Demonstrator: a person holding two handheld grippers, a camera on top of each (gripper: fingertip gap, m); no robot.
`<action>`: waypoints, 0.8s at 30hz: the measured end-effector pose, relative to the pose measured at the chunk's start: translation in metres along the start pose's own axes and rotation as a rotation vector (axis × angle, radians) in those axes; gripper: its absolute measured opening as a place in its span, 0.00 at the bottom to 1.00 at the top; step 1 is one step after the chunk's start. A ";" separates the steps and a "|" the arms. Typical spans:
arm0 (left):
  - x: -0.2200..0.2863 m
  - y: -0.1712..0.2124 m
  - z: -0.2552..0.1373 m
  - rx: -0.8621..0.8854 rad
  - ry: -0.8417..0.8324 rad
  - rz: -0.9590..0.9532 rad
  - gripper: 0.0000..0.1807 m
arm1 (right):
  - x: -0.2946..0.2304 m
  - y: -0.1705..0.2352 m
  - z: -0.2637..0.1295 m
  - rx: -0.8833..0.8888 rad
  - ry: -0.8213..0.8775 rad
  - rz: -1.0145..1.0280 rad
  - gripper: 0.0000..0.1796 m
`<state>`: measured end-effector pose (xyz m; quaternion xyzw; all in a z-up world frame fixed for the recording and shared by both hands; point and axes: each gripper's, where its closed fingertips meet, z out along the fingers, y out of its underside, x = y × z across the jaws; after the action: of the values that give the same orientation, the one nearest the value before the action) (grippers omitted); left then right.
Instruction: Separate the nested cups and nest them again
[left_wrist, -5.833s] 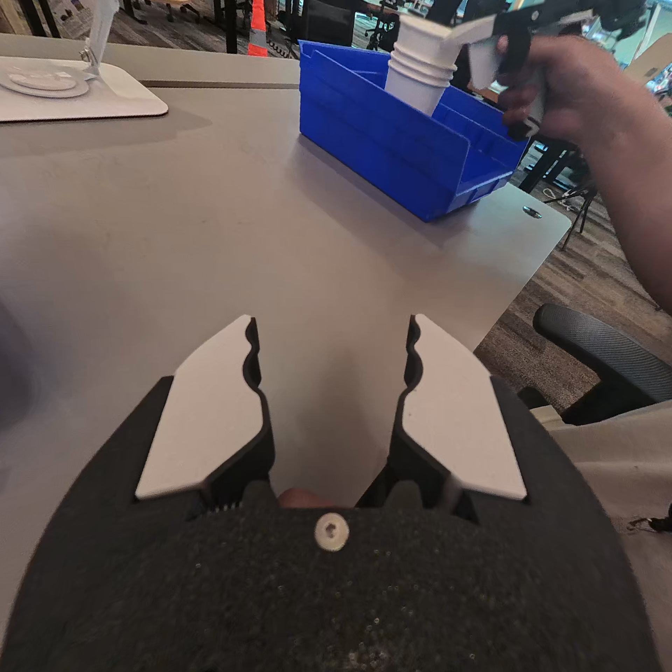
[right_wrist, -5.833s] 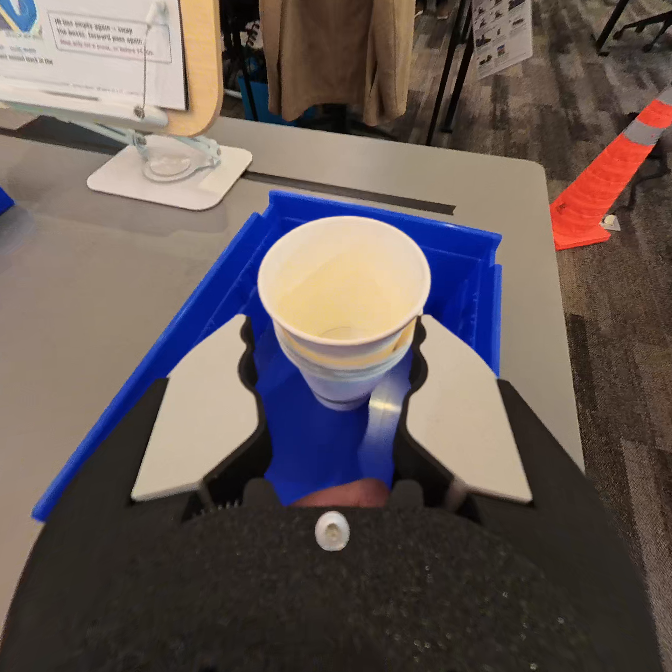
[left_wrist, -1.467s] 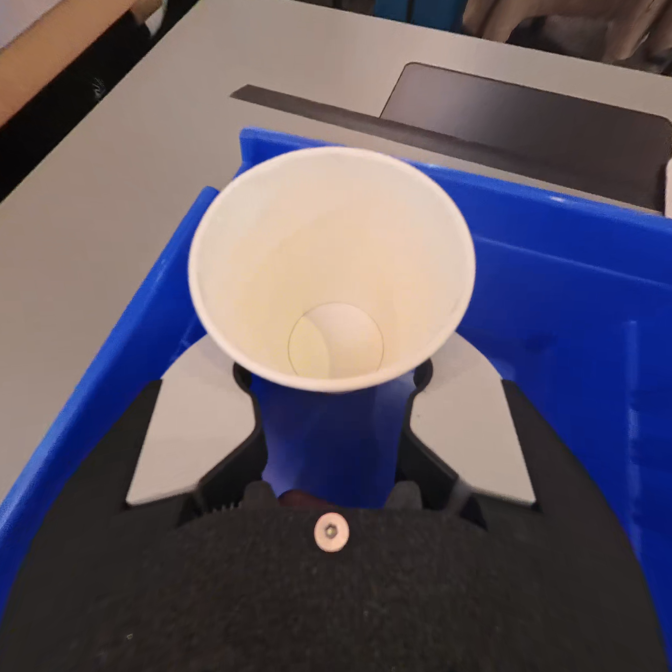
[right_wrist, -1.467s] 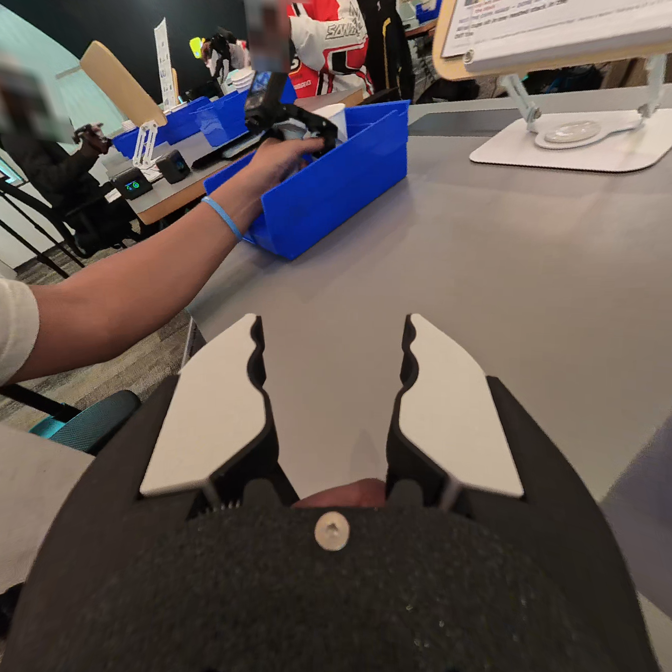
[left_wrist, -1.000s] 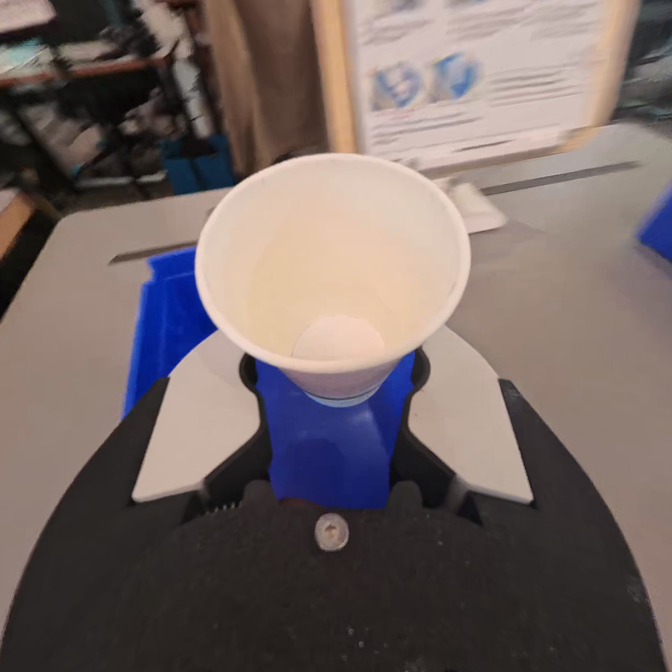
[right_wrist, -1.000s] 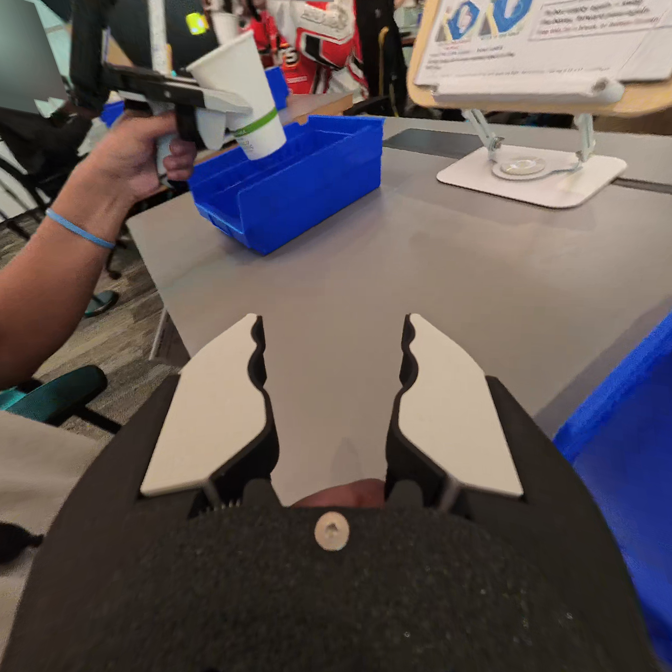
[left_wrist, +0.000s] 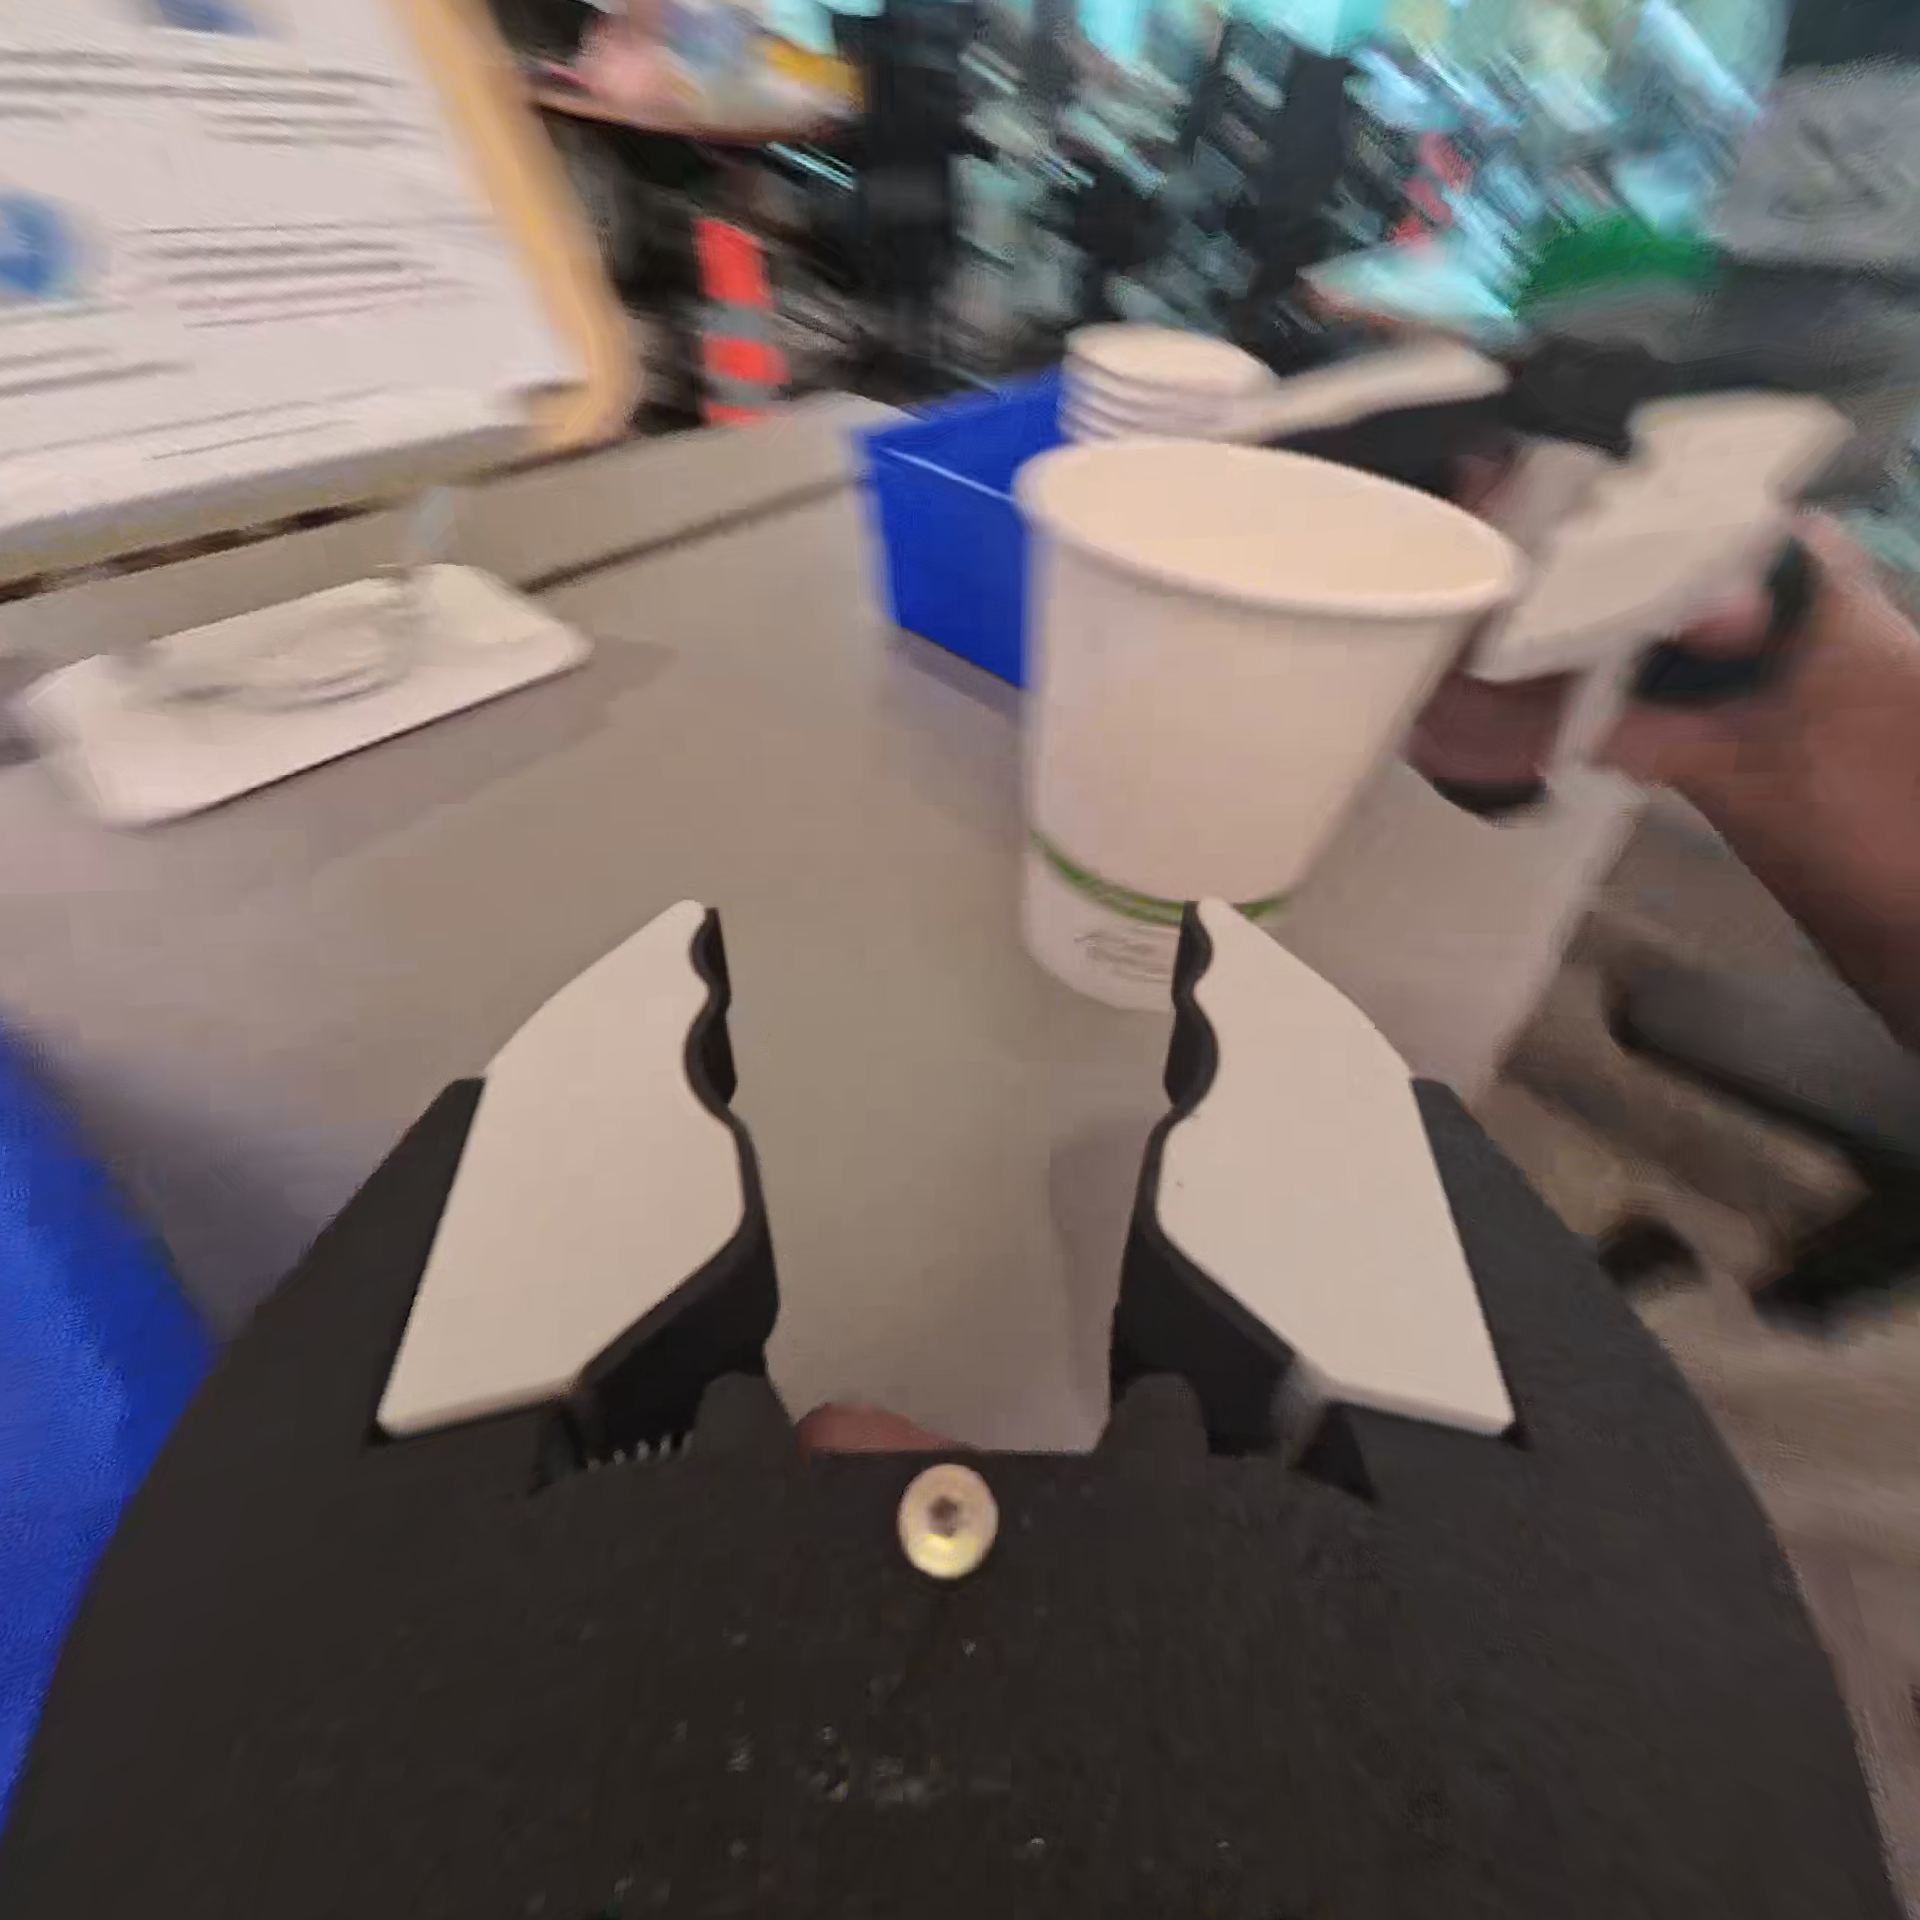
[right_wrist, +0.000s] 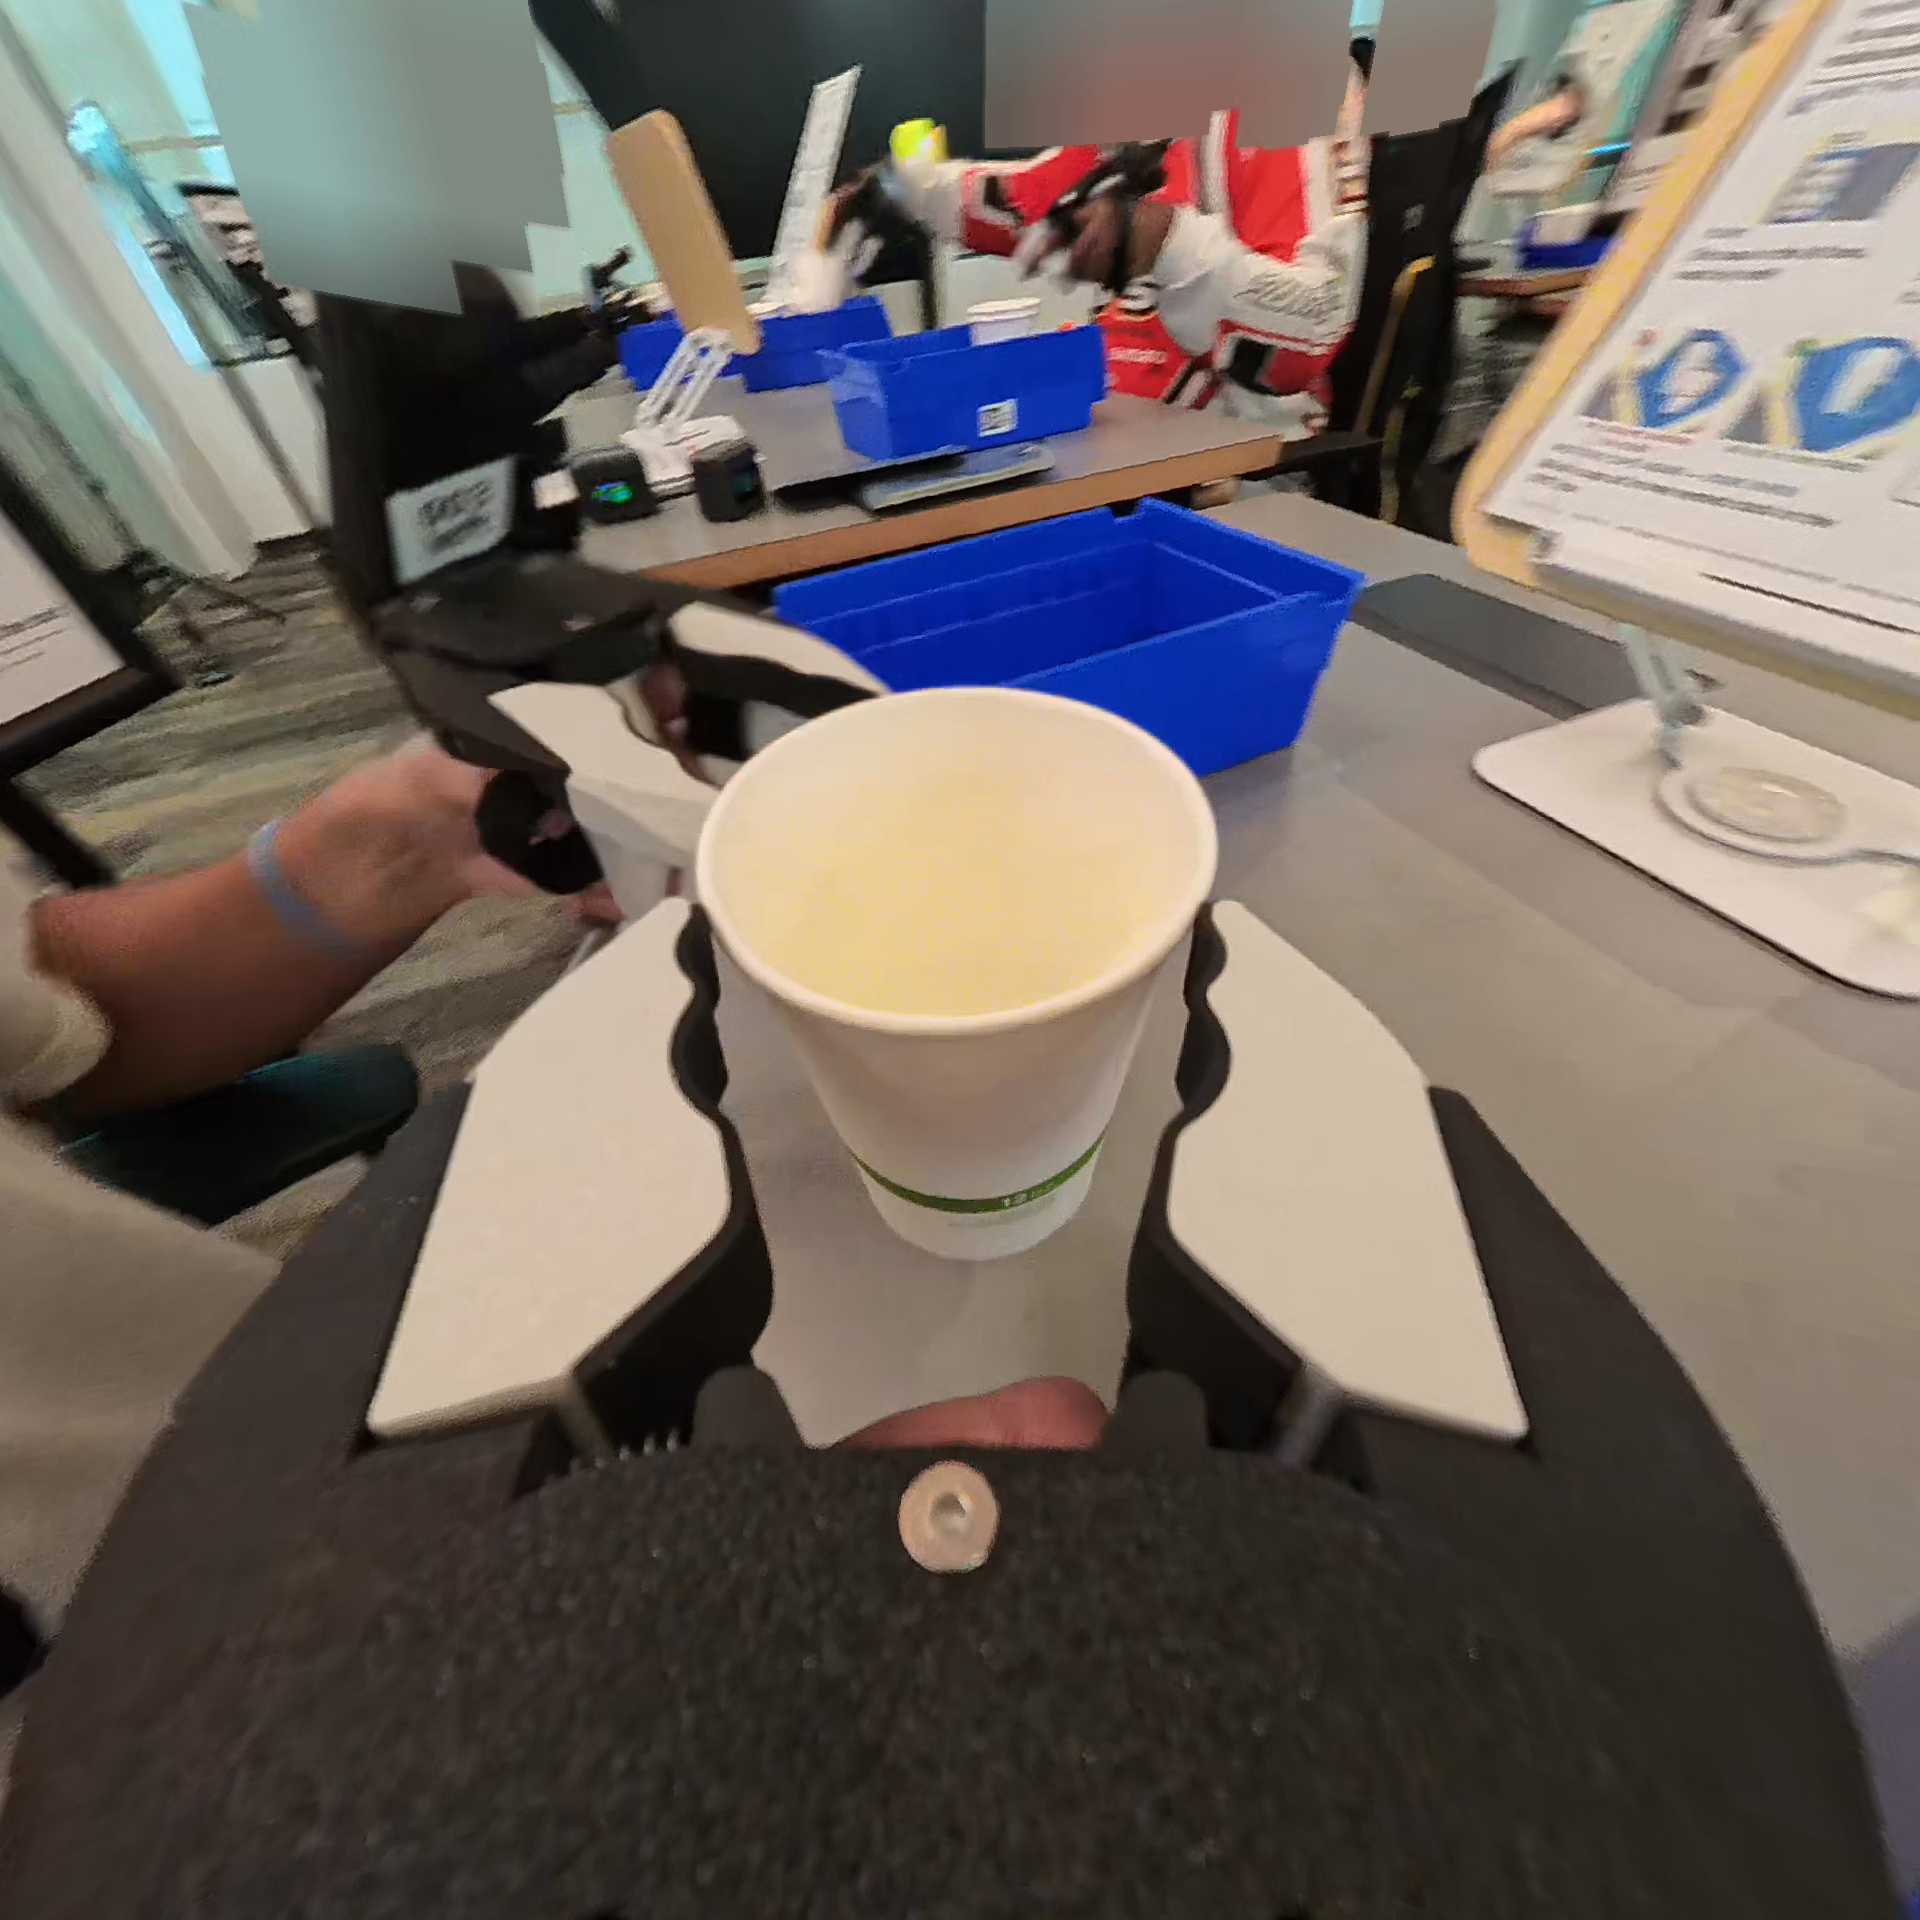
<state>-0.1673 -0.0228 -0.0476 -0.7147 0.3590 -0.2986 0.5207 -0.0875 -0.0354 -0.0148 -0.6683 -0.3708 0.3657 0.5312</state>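
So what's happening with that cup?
A person is working with two hand-held grippers at a grey table. The right gripper is closed on a single white paper cup with a green band, holding it upright above the table. The left gripper is open and empty. A stack of nested cups sits by a blue bin farther back. Another blue bin stands empty.

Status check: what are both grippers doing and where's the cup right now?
Left gripper open, empty. Right gripper around the single white cup, which stands on the grey table; grip unclear. Cup stack by the far blue bin. Nothing in the way.
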 end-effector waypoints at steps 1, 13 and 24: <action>-0.015 0.004 -0.007 0.058 -0.133 -0.076 0.45 | 0.008 0.001 -0.006 0.014 0.051 0.015 0.48; -0.035 0.045 -0.022 0.125 -0.404 -0.167 0.42 | 0.193 -0.087 -0.212 0.138 0.991 -0.062 0.48; -0.037 0.048 -0.024 0.144 -0.423 -0.171 0.37 | 0.261 -0.033 -0.226 0.067 1.042 0.074 0.44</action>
<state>-0.2173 -0.0145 -0.0884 -0.7502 0.1582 -0.2100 0.6067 0.2273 0.1013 0.0307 -0.7569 -0.0217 0.0149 0.6530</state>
